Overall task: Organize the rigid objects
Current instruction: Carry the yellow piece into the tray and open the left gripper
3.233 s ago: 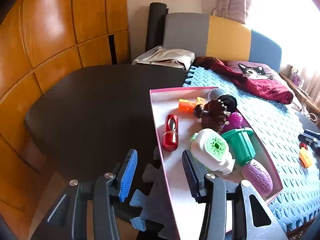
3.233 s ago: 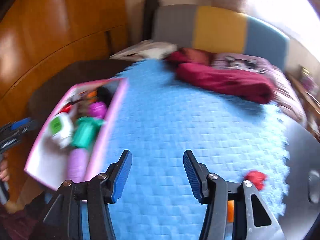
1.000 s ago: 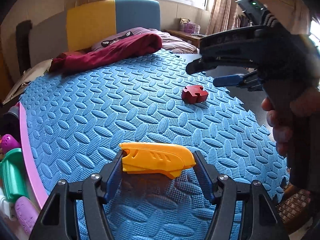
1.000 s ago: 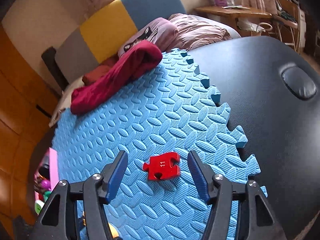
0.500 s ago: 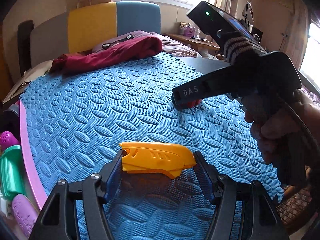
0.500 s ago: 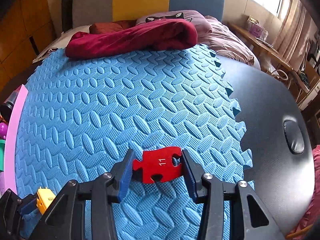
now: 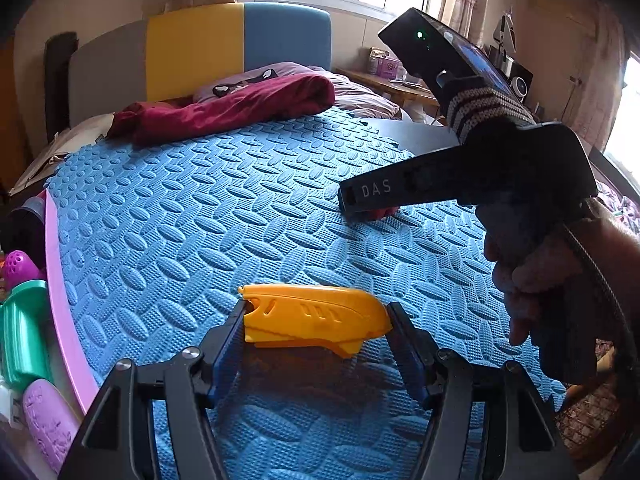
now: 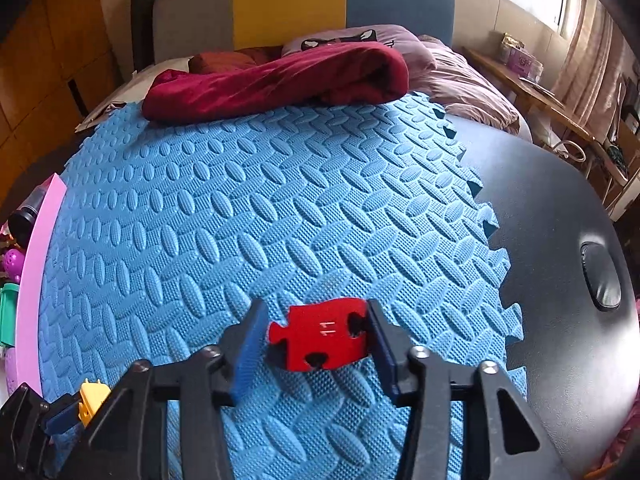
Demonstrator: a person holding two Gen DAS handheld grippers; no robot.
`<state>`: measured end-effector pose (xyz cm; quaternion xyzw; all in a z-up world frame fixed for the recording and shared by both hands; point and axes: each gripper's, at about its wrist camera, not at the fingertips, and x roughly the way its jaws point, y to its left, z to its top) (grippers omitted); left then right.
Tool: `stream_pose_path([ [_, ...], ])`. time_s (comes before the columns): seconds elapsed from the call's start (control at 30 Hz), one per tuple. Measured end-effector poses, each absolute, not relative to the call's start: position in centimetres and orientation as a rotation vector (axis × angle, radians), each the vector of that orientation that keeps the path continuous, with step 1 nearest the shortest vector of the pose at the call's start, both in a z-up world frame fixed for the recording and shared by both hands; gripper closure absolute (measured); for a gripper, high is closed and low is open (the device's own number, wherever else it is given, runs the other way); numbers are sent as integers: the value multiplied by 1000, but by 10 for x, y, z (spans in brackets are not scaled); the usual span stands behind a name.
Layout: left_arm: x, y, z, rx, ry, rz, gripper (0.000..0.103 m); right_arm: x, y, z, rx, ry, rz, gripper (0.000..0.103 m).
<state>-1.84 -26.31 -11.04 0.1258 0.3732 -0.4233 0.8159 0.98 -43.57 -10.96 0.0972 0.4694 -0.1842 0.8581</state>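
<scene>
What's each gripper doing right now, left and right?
Left gripper: shut on the yellow plastic piece.
Right gripper: shut on the red puzzle piece.

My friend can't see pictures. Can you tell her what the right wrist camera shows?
The right gripper holds a red puzzle piece marked 11 between its blue fingers, just above a bumpy blue foam mat. A dark red blanket lies at the mat's far edge.

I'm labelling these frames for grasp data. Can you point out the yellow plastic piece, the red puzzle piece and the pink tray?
yellow plastic piece (image 7: 316, 316): left wrist view, middle of its top face.
red puzzle piece marked 11 (image 8: 320, 338): right wrist view, centre of its flat face.
pink tray (image 7: 60, 296): left wrist view, its near rim.
</scene>
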Motion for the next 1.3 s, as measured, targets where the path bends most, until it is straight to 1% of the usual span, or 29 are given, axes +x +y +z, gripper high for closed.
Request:
stream_pose_path([
  [0.1, -19, -260, -107, 268, 796, -878, 36, 11, -438, -111, 212, 976, -383, 57],
  [0.2, -26, -257, -97, 281, 755, -872, 36, 12, -443, -112, 240, 971, -376, 56],
  [0.43, -38, -240, -69, 264, 707, -871, 36, 11, -438, -112, 196, 963, -377, 57],
  [0.8, -29, -204, -34, 178, 667, -812, 36, 10, -429, -111, 111, 942, -386, 57],
  [0.97, -17, -171, -11, 107, 648, -756, 36, 11, -429, -111, 105, 941, -388, 57],
  [1.1, -3, -128, 4, 46, 628, -675, 36, 11, -428, -111, 103, 943, -389, 57],
  [1.3, 21, -53, -9, -22, 673, -483, 36, 11, -426, -111, 77, 941, -392, 57],
])
